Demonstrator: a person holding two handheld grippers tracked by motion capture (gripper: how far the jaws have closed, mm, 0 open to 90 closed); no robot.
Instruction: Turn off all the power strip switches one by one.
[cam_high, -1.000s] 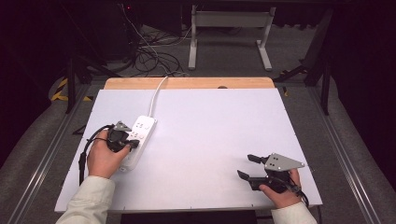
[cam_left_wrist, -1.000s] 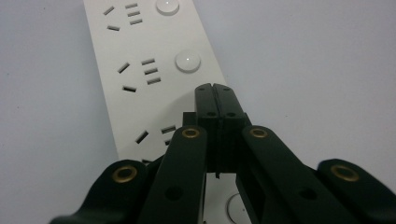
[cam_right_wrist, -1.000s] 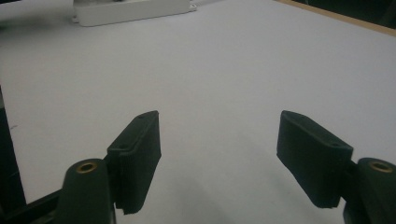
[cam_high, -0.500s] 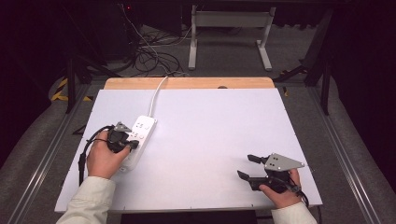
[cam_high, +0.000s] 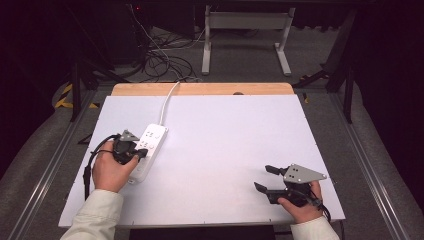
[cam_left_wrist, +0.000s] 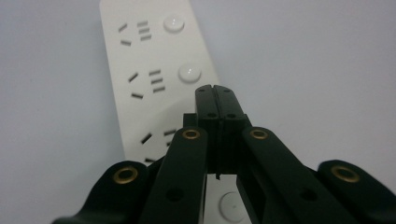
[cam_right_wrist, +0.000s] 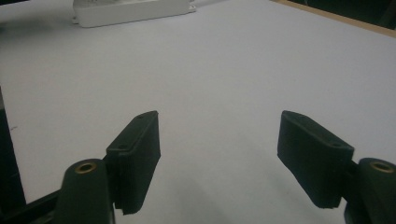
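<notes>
One white power strip, two grippers, left gripper, right gripper

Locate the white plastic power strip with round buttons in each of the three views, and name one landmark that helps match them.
High view: the white plastic power strip lies at the table's left, under the left gripper.
Left gripper view: it runs from top left downward, passing beneath the shut jaws.
Right gripper view: its side shows along the top edge, left of centre.
Shared landmark: the white tabletop.
</notes>
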